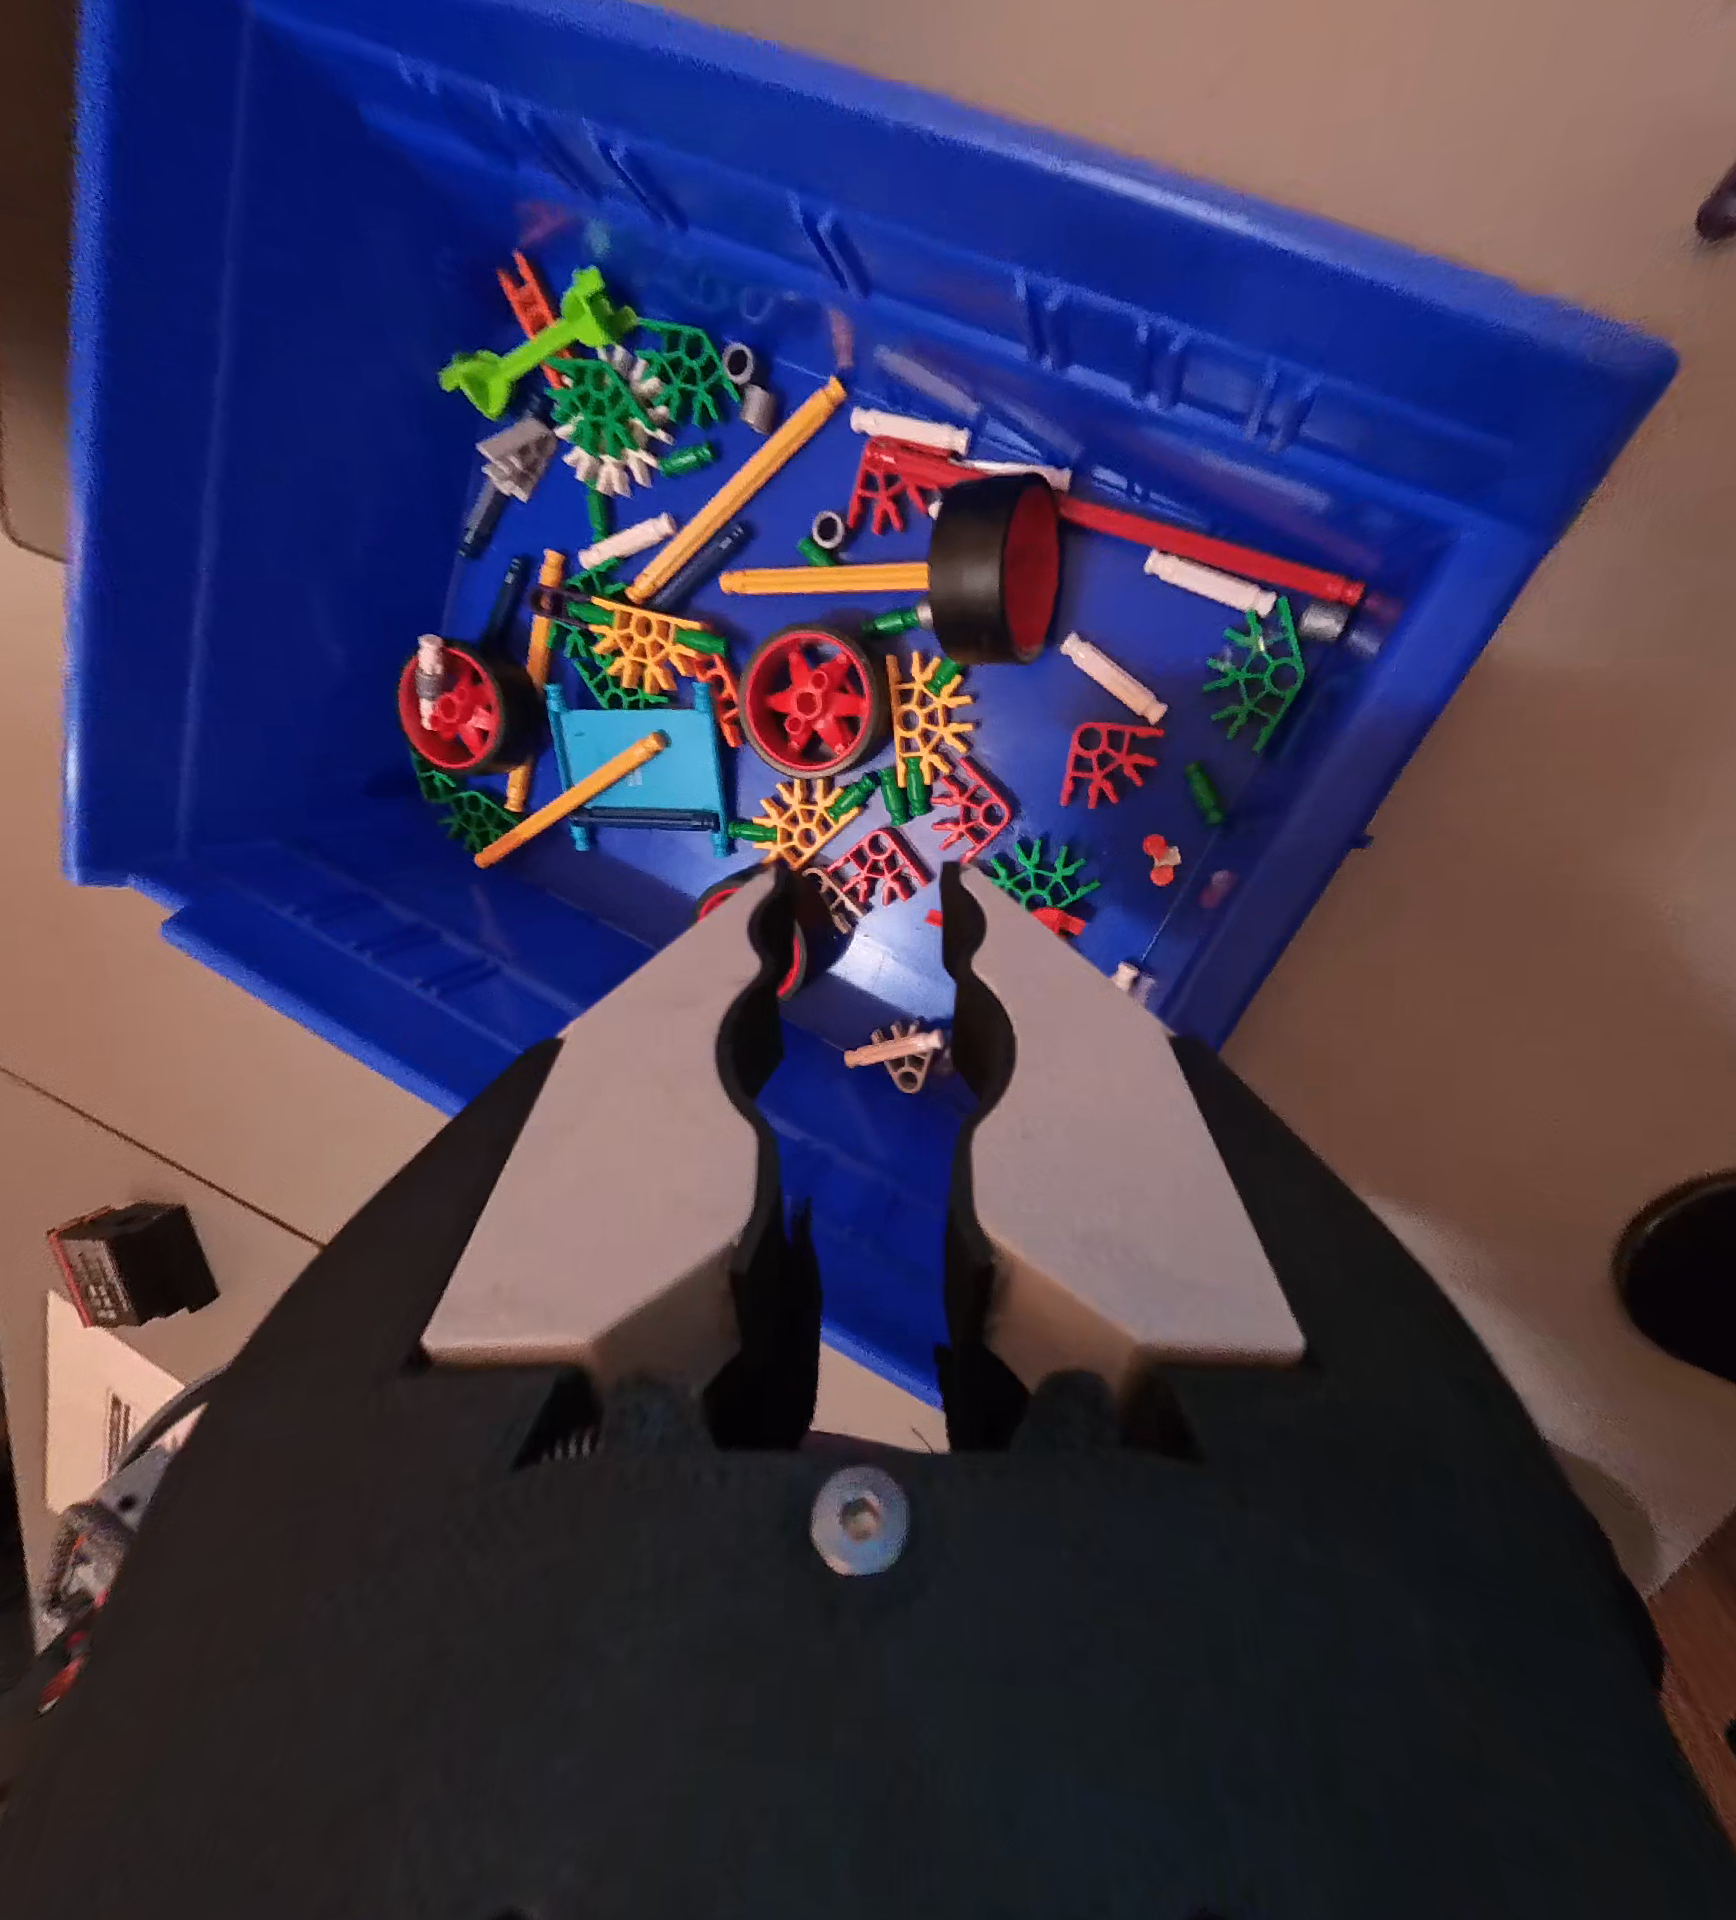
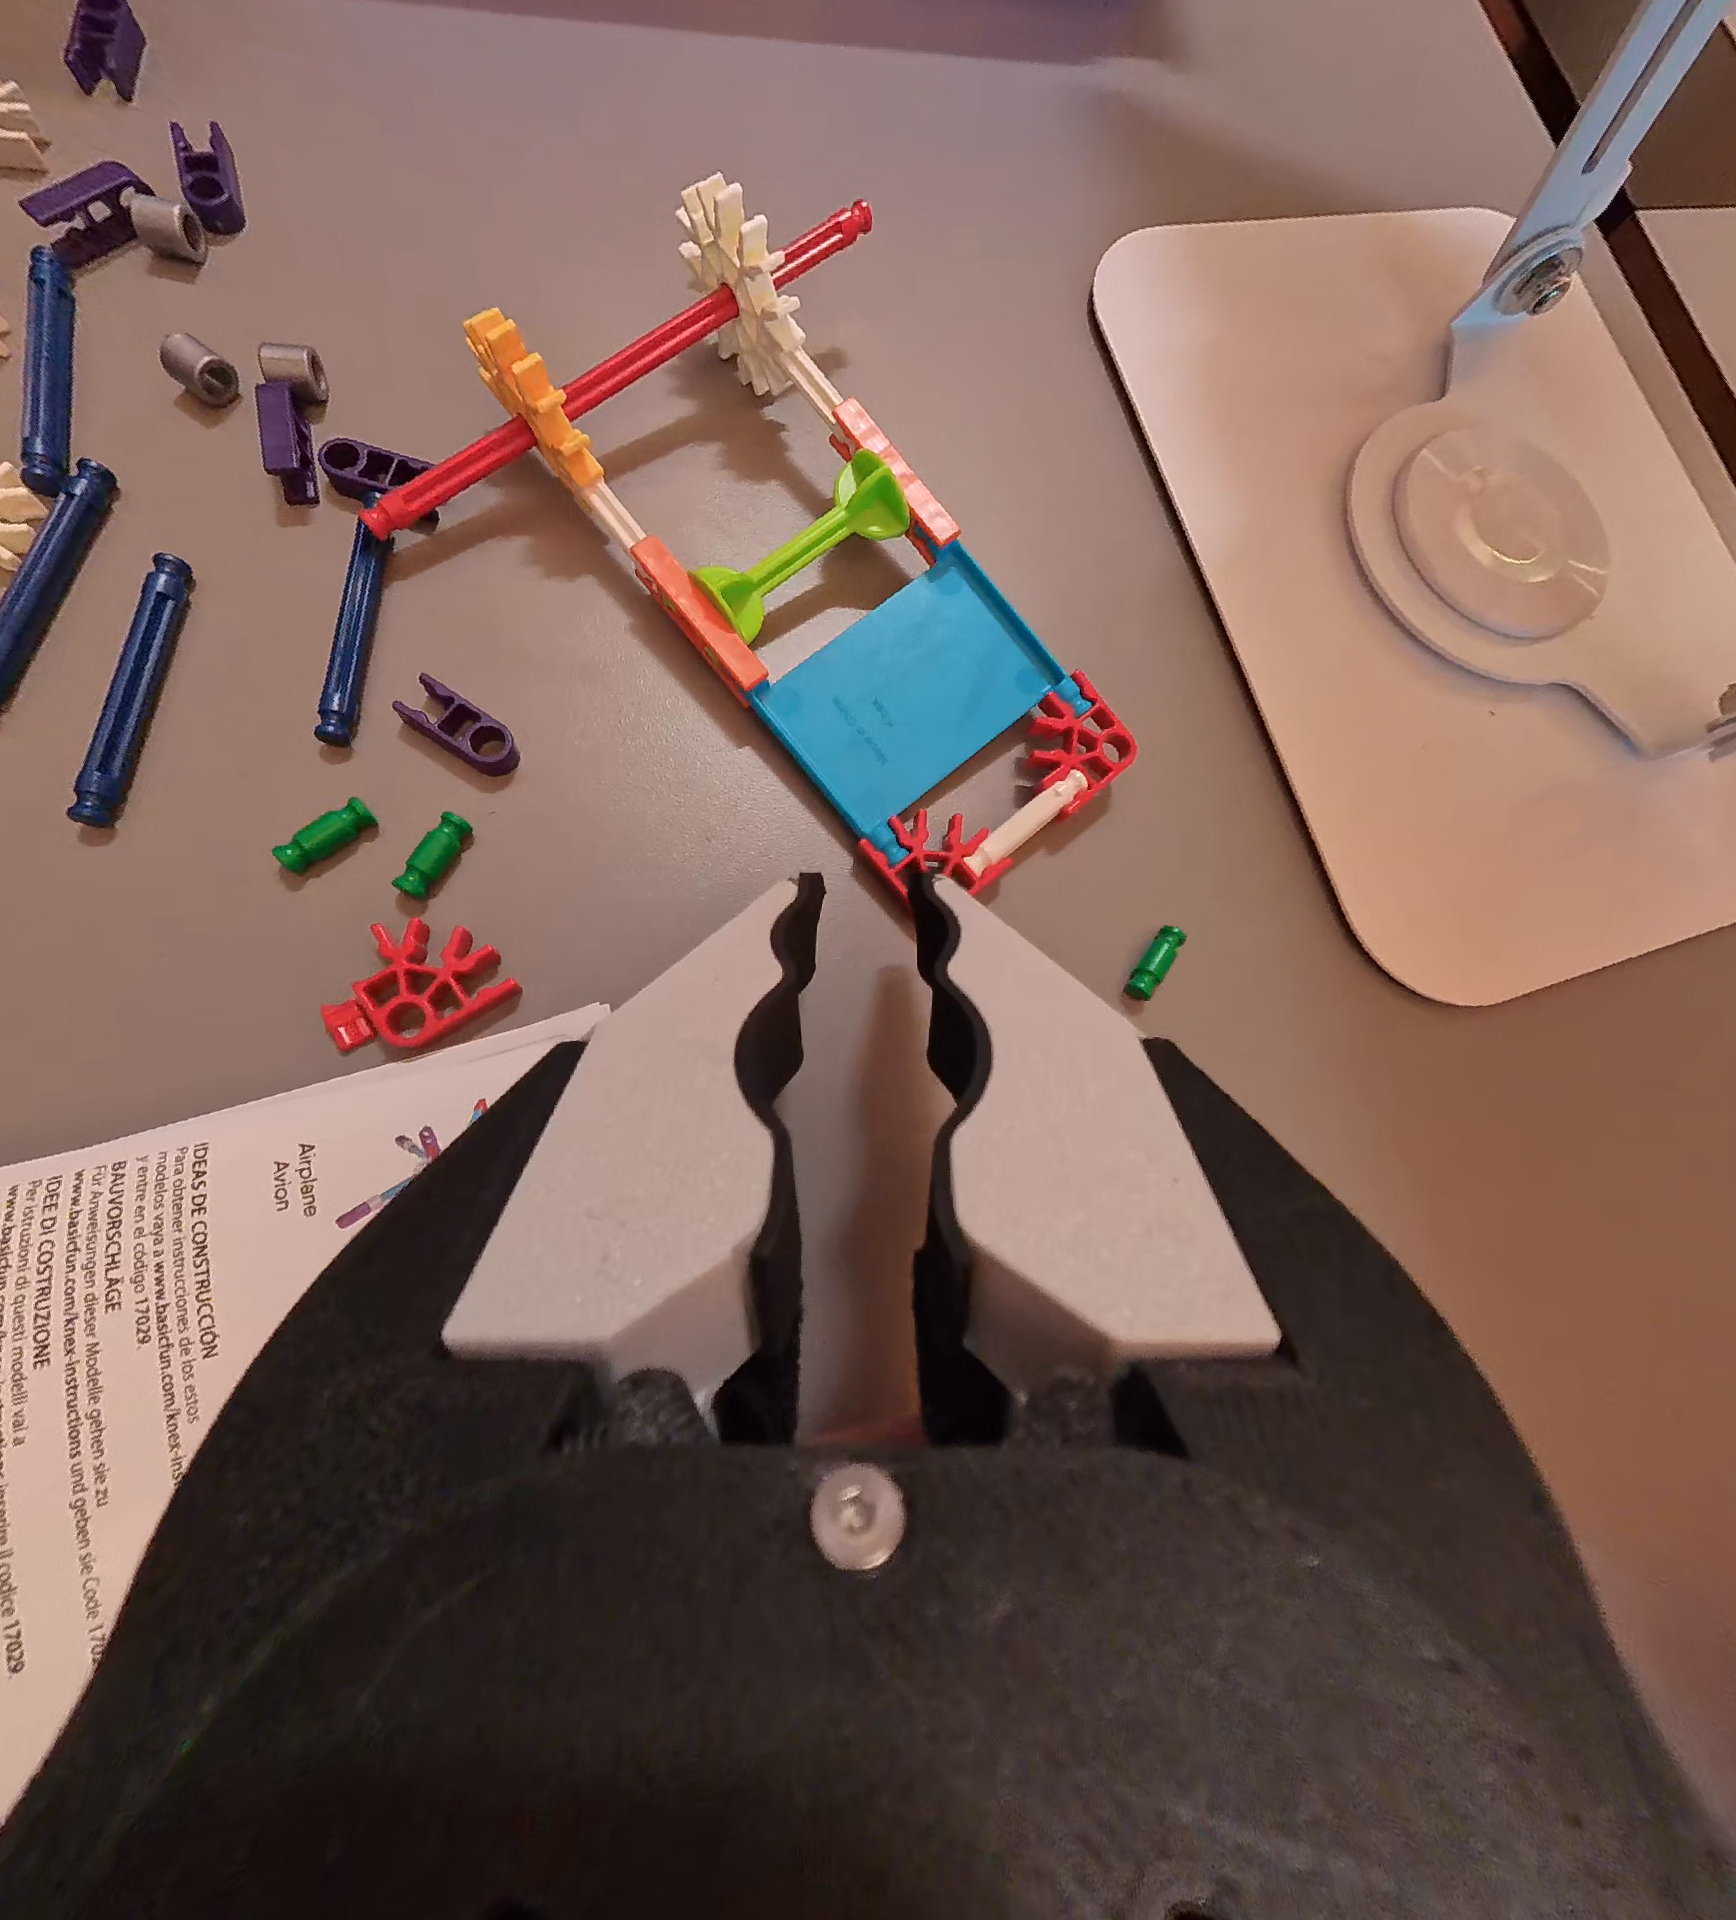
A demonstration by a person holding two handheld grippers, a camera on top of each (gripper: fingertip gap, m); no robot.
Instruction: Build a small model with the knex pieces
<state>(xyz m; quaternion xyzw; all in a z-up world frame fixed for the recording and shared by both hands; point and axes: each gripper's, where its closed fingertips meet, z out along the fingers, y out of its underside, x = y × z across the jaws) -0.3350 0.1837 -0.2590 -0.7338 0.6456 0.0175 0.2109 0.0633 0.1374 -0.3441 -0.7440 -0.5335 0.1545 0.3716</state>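
Note:
My left gripper [image 1: 862, 881] is open and empty, held over the near side of a blue plastic bin [image 1: 220, 520]. The bin holds several loose building-toy pieces: red-hubbed wheels [image 1: 814, 701], a black tyre [image 1: 994, 566], yellow rods [image 1: 739, 488], a light blue panel [image 1: 635, 764] and green, red and yellow connectors. My right gripper [image 2: 869, 883] is open and empty above a grey table. Its right fingertip is just short of a partly built model [image 2: 895, 675] with a light blue panel, red corner connectors, a lime green piece and a red axle [image 2: 625, 364].
Loose dark blue rods [image 2: 131, 686], purple clips [image 2: 459, 727], grey spacers [image 2: 199, 366], green short rods [image 2: 324, 834] and a red connector [image 2: 417, 987] lie left of the model. An instruction sheet [image 2: 116, 1299] lies at front left. A white stand base [image 2: 1415, 623] sits at the right. One gripper's finger ends stand about 40 cm off the other's. My right gripper is the nearer one to the red axle [image 2: 625, 364]: about 12 cm, against 30 cm.

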